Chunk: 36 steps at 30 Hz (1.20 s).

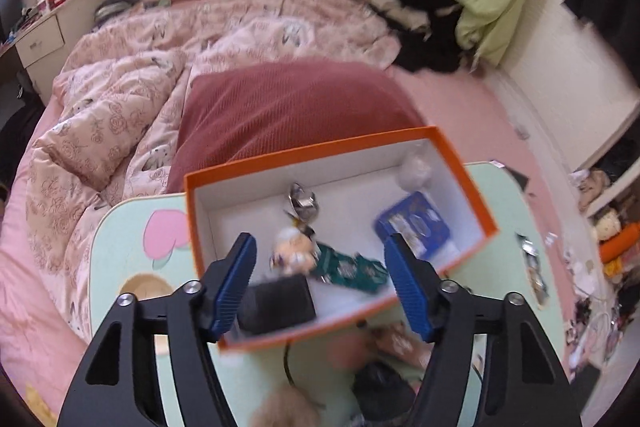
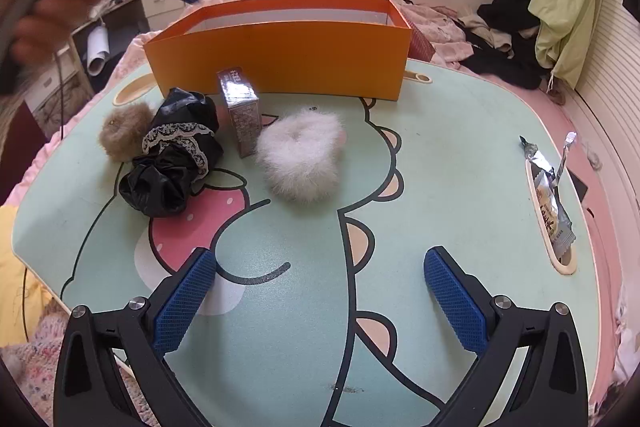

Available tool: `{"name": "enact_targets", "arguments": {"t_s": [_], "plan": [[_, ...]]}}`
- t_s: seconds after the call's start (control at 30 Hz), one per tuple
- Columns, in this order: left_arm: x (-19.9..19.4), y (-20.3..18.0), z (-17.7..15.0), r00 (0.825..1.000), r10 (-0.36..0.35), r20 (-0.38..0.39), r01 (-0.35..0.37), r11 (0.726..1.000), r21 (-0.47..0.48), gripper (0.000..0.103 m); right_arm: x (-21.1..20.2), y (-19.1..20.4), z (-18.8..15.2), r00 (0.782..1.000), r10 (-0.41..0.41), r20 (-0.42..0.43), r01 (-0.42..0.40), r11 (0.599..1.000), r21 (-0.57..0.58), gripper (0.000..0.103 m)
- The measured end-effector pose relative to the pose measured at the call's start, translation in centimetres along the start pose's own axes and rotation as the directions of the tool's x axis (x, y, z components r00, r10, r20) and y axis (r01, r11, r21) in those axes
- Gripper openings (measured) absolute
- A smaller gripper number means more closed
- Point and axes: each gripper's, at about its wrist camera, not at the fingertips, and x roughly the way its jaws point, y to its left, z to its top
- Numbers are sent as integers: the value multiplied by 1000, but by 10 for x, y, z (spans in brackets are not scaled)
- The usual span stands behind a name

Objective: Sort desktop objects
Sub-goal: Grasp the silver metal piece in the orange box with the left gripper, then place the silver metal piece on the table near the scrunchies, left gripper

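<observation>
Desktop objects: three soft pieces and one carton sit loose on the mint-green cartoon-print lap table (image 2: 460,155), on the near side of the orange cardboard box with white lining (image 2: 280,55).
Right gripper (image 2: 320,303): blue ribbed fingers spread wide, nothing between them, hovering low over bare tabletop.
What lies ahead of it: the fluffy white fur scrunchie (image 2: 300,159) is straight forward of the fingers and a touch to the left; nearest loose item to this hand, I'd say.
Further out: a small upright brown printed carton (image 2: 242,111) stands touching the scrunchie's left edge, long axis running away toward the box wall.
Left of that: a crumpled glossy black scrunchie with lace trim (image 2: 176,155), then a tan fuzzy scrunchie (image 2: 124,131) beside it.
Left gripper (image 1: 320,283): jaws wide apart and empty too, raised above the box and looking down into it; picture is blurred.
Inside the box: a blue card packet (image 1: 416,223), a green patterned pouch (image 1: 352,269), a small doll keychain (image 1: 292,247), a dark block (image 1: 276,303).
Far right: a silver snack wrapper (image 2: 552,203) lies in the table's edge slot.
My read: the right hand is better placed for the white scrunchie.
</observation>
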Motion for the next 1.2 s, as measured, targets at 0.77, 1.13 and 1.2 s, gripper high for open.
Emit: {"name": "enact_targets", "arguments": {"t_s": [0.77, 1.13, 1.2], "plan": [[-11, 0, 12, 990, -106, 89, 108, 994, -8, 33, 0, 1, 0, 1000, 1, 6, -1, 1000, 4, 103], [-39, 7, -96, 979, -198, 48, 197, 980, 30, 33, 0, 0, 1, 1000, 2, 6, -2, 1000, 3, 103], [-31, 7, -102, 985, -167, 36, 167, 986, 20, 33, 0, 0, 1, 1000, 2, 7, -2, 1000, 3, 103]]}}
